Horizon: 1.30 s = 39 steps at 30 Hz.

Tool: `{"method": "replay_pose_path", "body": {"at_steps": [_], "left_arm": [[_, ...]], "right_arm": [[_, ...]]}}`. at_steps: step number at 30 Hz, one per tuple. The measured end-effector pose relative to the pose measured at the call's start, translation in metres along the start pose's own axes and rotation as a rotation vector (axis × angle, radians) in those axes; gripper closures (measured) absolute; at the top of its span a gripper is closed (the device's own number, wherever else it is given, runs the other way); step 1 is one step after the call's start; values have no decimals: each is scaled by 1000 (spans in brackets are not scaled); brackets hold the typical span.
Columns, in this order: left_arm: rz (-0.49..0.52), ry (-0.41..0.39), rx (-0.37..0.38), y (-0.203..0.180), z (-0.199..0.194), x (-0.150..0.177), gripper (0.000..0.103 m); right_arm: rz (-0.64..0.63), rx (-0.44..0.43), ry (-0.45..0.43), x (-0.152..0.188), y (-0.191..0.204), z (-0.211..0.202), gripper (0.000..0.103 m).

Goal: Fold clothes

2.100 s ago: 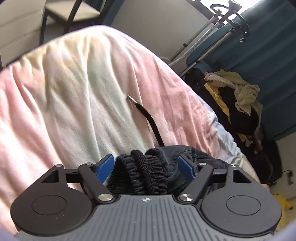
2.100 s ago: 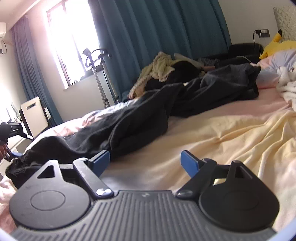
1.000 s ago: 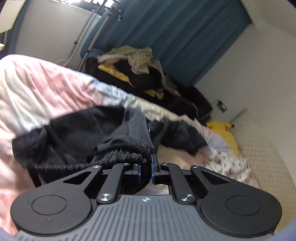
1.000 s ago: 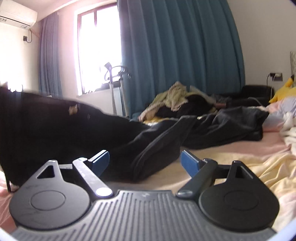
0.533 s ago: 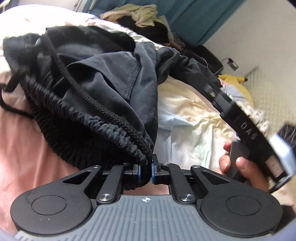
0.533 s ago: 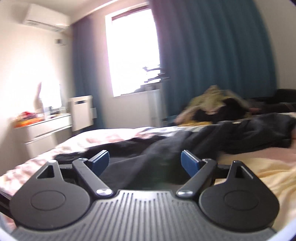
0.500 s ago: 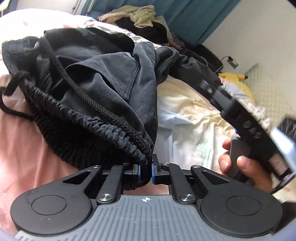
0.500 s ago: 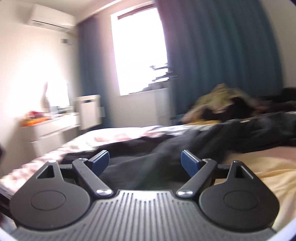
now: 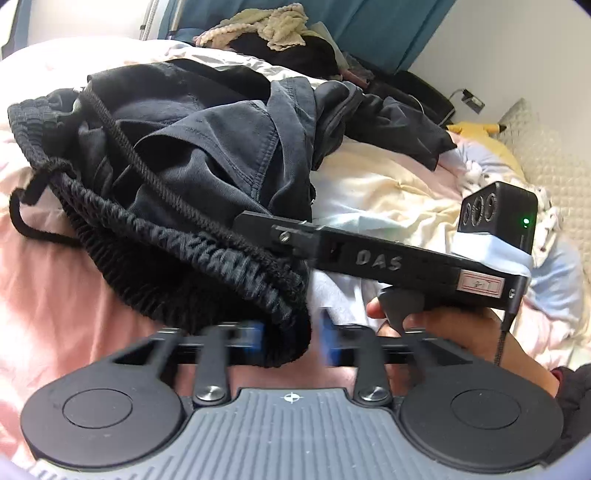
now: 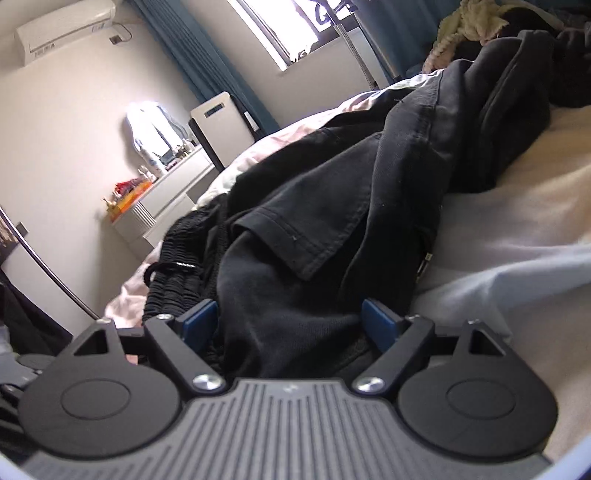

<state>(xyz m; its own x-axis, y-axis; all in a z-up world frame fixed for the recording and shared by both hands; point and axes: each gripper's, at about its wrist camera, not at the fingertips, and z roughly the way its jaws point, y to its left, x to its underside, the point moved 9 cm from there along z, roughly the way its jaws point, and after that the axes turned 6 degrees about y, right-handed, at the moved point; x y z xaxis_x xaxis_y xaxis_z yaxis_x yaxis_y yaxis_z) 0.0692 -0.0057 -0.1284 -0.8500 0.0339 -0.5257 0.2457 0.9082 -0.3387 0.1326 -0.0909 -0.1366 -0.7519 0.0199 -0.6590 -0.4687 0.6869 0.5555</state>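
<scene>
Black drawstring trousers point(image 9: 207, 147) lie bunched on the bed, the ribbed waistband point(image 9: 192, 251) nearest me. My left gripper point(image 9: 291, 334) is open, its blurred blue pads either side of the waistband's corner, which rests between them. The right gripper's body point(image 9: 388, 258), held by a hand, reaches in from the right over the waistband in the left wrist view. In the right wrist view my right gripper point(image 10: 291, 323) is open, with a fold of the trousers point(image 10: 332, 229) lying between its fingers. The black drawstring point(image 9: 22, 218) loops out to the left.
The bed has a pink, cream and pale blue cover point(image 9: 388, 184). A heap of other clothes point(image 9: 280, 33) lies at the far edge by blue curtains. A white dresser point(image 10: 170, 192) and a white appliance point(image 10: 221, 125) stand by the wall. A yellow plush toy point(image 9: 472, 127) lies near the headboard.
My left gripper has opened and let go of the waistband, which now lies on the bed. My right gripper has dropped low and moved in, open, around a fold of the trousers.
</scene>
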Motion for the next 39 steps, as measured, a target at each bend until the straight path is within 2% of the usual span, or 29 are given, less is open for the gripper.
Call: {"method": "replay_pose_path", "body": {"at_steps": [1, 5, 8, 11, 15, 17, 19, 20, 21, 22, 24, 26, 28, 30, 31, 34, 37, 38, 39], "left_arm": [[19, -2, -12, -1, -3, 1, 27], [77, -26, -101, 0, -23, 7, 26], [28, -58, -61, 8, -46, 6, 26], [-70, -136, -38, 29, -76, -9, 26], [-312, -332, -37, 91, -115, -45, 26], [-442, -386, -57, 132, -120, -65, 26], [-624, -381, -75, 169, -118, -77, 28], [-706, -386, -50, 183, -115, -83, 28], [-771, -405, 5, 194, -112, -88, 27], [-822, -414, 36, 204, -108, -94, 27], [-879, -393, 32, 223, -93, -101, 28], [-907, -406, 59, 238, -80, -104, 28], [-936, -441, 147, 247, -69, -106, 28], [-967, -420, 261, 250, -53, -112, 31], [-952, -408, 275, 250, -47, -117, 32], [-884, -410, 228, 250, -37, -132, 33], [-934, -453, 249, 261, -23, -146, 34], [-945, -452, 234, 265, -17, -151, 37], [-948, -436, 197, 270, -9, -156, 49]], "right_arm": [[-9, 9, 1, 1, 1, 0, 17], [14, 14, -4, 1, 1, -3, 17], [79, -3, -5, -1, -13, -5, 17], [103, -9, -12, -2, -15, -7, 17], [98, 0, -5, -3, -14, -4, 17], [89, 4, 1, -4, -14, -2, 17], [88, 4, 3, -5, -14, 0, 17], [88, 3, 3, -5, -15, 1, 17], [89, 1, 2, -5, -15, 1, 17], [90, 0, 2, -5, -16, 2, 17], [97, -6, -2, -5, -17, 2, 17], [107, -13, -7, -5, -18, 3, 17], [127, -23, -13, -5, -20, 3, 17], [145, -32, -18, -6, -21, 3, 17], [152, -36, -20, -7, -22, 3, 17], [150, -39, -23, -7, -22, 5, 16], [149, -41, -29, -8, -21, 5, 15], [143, -44, -34, -9, -21, 5, 15], [136, -46, -39, -9, -21, 5, 15]]}}
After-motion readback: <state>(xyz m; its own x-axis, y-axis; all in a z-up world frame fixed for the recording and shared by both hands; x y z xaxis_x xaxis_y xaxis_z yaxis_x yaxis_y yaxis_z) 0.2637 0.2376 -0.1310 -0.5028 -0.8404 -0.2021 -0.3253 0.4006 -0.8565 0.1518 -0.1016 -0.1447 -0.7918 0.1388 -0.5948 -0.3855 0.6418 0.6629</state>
